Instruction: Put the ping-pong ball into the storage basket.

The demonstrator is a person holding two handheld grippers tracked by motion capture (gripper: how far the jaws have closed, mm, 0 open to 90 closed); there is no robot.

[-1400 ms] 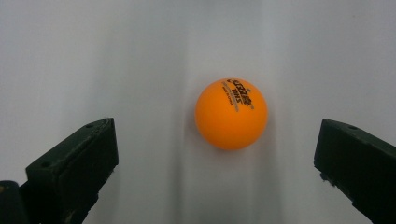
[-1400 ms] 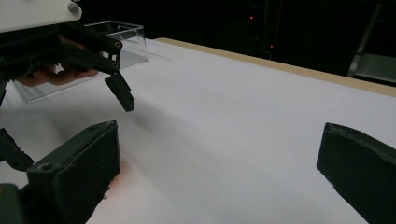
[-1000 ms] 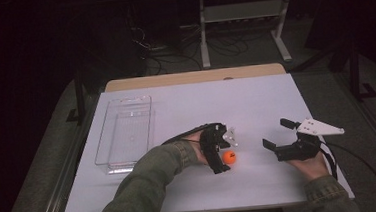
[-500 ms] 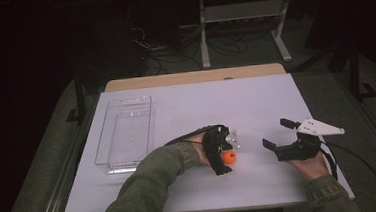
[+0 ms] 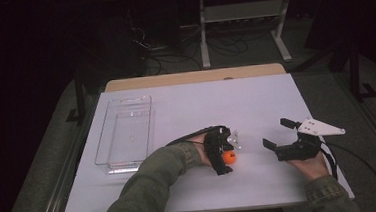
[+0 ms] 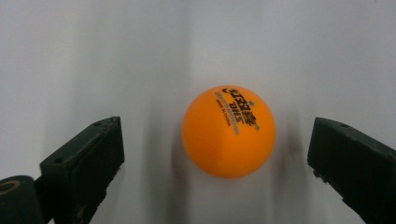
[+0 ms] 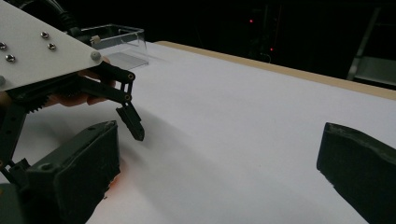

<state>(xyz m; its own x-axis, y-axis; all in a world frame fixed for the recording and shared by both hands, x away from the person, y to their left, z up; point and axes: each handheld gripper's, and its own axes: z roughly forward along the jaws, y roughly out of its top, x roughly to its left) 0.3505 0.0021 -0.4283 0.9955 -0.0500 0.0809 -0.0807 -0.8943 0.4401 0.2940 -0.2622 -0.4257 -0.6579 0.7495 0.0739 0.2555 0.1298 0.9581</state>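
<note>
Now, smooth matte orange ball [image 6: 229,131], round with no long axis, black printed logo turned up and right in the left gripper view, resting on white table [image 5: 186,111] near front centre. Left gripper [image 5: 226,154] spread wide around it, untouching. Right gripper [image 5: 277,139] gaping, empty, well apart. Clear hard-plastic rectangular tray [image 5: 125,133] lengthwise at left.

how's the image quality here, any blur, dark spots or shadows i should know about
High view: the white table is lit while the surroundings are nearly black. Left gripper view: the orange ball and its printed logo are sharp, with soft grey shadows streaking the surface around it. Right gripper view: the background is dark, the near black jaws are soft, and the clear tray shows dimly.
</note>
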